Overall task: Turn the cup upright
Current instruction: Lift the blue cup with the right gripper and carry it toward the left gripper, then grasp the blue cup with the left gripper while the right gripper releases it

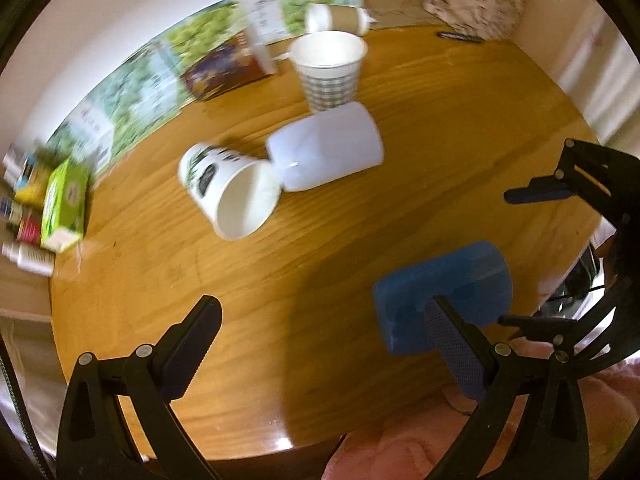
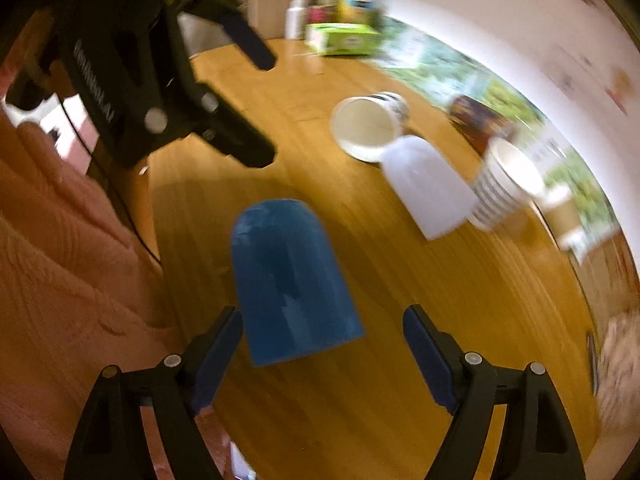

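Blue cup (image 2: 290,280) is sitting upside down on the wooden table (image 2: 400,300), base up and rim on the wood, just ahead of the right gripper (image 2: 322,348) and partly between its two fingers; left finger pad (image 2: 218,348) is looking v. close to the cup's rim, contact can't be told through the blur. Right gripper is spread wide, gripping nothing. In the left wrist view the same blue cup (image 1: 442,296) is lying just ahead of the left gripper's right finger, which is overlapping it in the pic. Left gripper (image 1: 320,344) is also standing released, fingers wide apart, nothing between them.

Table is filling most of both views. Beyond the blue cup, further fwd from the right gripper, a white cup (image 2: 426,186) is lying on its side, touching a printed paper cup (image 2: 368,126) that's also lying on its side w/ its mouth facing the cameras. Checked paper cup (image 1: 328,70) is standing upright just behind the white one. Brown-sleeved cup (image 1: 338,18) is lying on its side at the far edge. Green box (image 1: 66,200) is sitting far left of the left gripper, by a row of small bottles, too blurred to tell apart.
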`<act>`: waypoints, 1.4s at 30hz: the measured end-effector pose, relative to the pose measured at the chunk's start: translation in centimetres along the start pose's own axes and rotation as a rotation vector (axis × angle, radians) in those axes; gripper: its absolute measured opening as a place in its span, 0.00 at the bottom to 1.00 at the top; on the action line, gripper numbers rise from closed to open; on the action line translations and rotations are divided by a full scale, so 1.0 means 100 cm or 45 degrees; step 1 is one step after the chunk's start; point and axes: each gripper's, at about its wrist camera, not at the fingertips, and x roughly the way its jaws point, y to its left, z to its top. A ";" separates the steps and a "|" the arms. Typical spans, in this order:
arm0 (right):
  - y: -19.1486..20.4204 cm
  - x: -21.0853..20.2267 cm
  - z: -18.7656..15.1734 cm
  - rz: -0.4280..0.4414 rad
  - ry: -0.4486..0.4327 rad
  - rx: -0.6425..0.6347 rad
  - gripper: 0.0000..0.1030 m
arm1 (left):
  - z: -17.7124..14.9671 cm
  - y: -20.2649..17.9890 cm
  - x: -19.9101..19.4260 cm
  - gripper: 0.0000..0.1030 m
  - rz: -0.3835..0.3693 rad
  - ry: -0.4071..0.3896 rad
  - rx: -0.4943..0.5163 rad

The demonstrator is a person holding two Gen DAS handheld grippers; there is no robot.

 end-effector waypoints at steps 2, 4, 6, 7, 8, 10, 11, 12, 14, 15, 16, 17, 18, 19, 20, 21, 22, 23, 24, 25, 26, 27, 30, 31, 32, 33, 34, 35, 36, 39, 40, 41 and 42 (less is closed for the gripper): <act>-0.002 -0.007 -0.006 -0.021 -0.024 0.114 0.81 | 0.003 -0.006 0.001 0.99 -0.013 -0.003 0.074; -0.004 -0.013 -0.012 -0.042 -0.039 0.219 0.81 | 0.005 -0.013 0.003 0.99 -0.021 -0.004 0.146; -0.007 -0.017 -0.018 -0.070 -0.052 0.315 0.81 | 0.007 -0.021 0.006 0.99 -0.029 0.001 0.220; -0.009 -0.019 -0.022 -0.094 -0.061 0.382 0.81 | 0.009 -0.025 0.008 0.99 -0.039 0.006 0.262; -0.011 -0.021 -0.024 -0.107 -0.073 0.445 0.81 | 0.009 -0.028 0.009 0.99 -0.048 0.010 0.289; -0.014 -0.026 -0.031 -0.135 -0.103 0.568 0.84 | 0.011 -0.035 0.012 0.99 -0.072 0.020 0.346; -0.014 -0.028 -0.034 -0.146 -0.120 0.618 0.84 | 0.012 -0.038 0.013 0.99 -0.085 0.027 0.380; -0.014 -0.030 -0.035 -0.156 -0.135 0.663 0.85 | 0.012 -0.042 0.015 0.99 -0.095 0.031 0.411; -0.014 -0.035 -0.041 -0.187 -0.168 0.773 0.85 | 0.013 -0.051 0.019 0.99 -0.109 0.040 0.488; -0.014 -0.036 -0.043 -0.198 -0.181 0.815 0.85 | 0.013 -0.054 0.020 0.99 -0.113 0.044 0.514; -0.013 -0.036 -0.045 -0.211 -0.194 0.858 0.85 | 0.013 -0.058 0.021 0.99 -0.118 0.049 0.546; -0.012 -0.038 -0.049 -0.226 -0.209 0.912 0.85 | 0.014 -0.062 0.024 0.99 -0.126 0.054 0.580; -0.011 -0.039 -0.052 -0.236 -0.216 0.949 0.85 | 0.014 -0.066 0.026 0.99 -0.129 0.059 0.608; -0.010 -0.039 -0.054 -0.248 -0.221 0.983 0.85 | 0.015 -0.071 0.029 0.99 -0.130 0.067 0.637; -0.006 -0.040 -0.058 -0.268 -0.221 1.022 0.85 | 0.015 -0.074 0.031 0.99 -0.132 0.073 0.662; -0.005 -0.040 -0.061 -0.282 -0.220 1.050 0.85 | 0.016 -0.077 0.033 0.99 -0.135 0.077 0.680; -0.002 -0.040 -0.065 -0.303 -0.220 1.090 0.85 | 0.016 -0.081 0.035 0.99 -0.141 0.085 0.710; 0.001 -0.040 -0.068 -0.315 -0.225 1.125 0.85 | 0.014 -0.084 0.037 0.99 -0.143 0.092 0.730; 0.003 -0.040 -0.071 -0.325 -0.227 1.159 0.85 | 0.014 -0.088 0.040 0.99 -0.142 0.100 0.753; 0.005 -0.041 -0.074 -0.334 -0.228 1.193 0.85 | 0.013 -0.091 0.042 0.99 -0.145 0.112 0.780; 0.008 -0.042 -0.078 -0.345 -0.229 1.228 0.85 | 0.014 -0.094 0.044 0.99 -0.152 0.123 0.797; 0.012 -0.043 -0.081 -0.358 -0.230 1.259 0.85 | 0.014 -0.097 0.045 0.99 -0.157 0.135 0.814; 0.019 -0.044 -0.088 -0.393 -0.221 1.332 0.85 | 0.014 -0.107 0.053 0.99 -0.157 0.169 0.872; 0.020 -0.044 -0.090 -0.403 -0.220 1.355 0.85 | 0.014 -0.111 0.056 0.99 -0.153 0.180 0.896; 0.022 -0.045 -0.093 -0.412 -0.221 1.377 0.85 | 0.013 -0.114 0.058 0.99 -0.152 0.190 0.914; 0.023 -0.047 -0.096 -0.423 -0.224 1.399 0.85 | 0.013 -0.117 0.060 0.99 -0.152 0.198 0.928; 0.024 -0.048 -0.098 -0.431 -0.226 1.419 0.85 | 0.012 -0.118 0.061 0.99 -0.152 0.204 0.939; 0.025 -0.049 -0.101 -0.440 -0.227 1.436 0.85 | 0.013 -0.121 0.064 0.99 -0.153 0.211 0.952; 0.026 -0.051 -0.104 -0.450 -0.227 1.452 0.85 | 0.011 -0.125 0.064 0.98 -0.153 0.218 0.965; 0.028 -0.053 -0.112 -0.472 -0.229 1.505 0.85 | 0.007 -0.133 0.069 0.94 -0.142 0.239 0.996; 0.028 -0.053 -0.114 -0.478 -0.228 1.520 0.85 | 0.006 -0.135 0.069 0.94 -0.130 0.241 1.003; 0.028 -0.053 -0.116 -0.482 -0.226 1.532 0.85 | 0.005 -0.137 0.070 0.94 -0.123 0.242 1.009; 0.029 -0.054 -0.117 -0.487 -0.223 1.541 0.85 | 0.005 -0.138 0.070 0.93 -0.121 0.243 1.013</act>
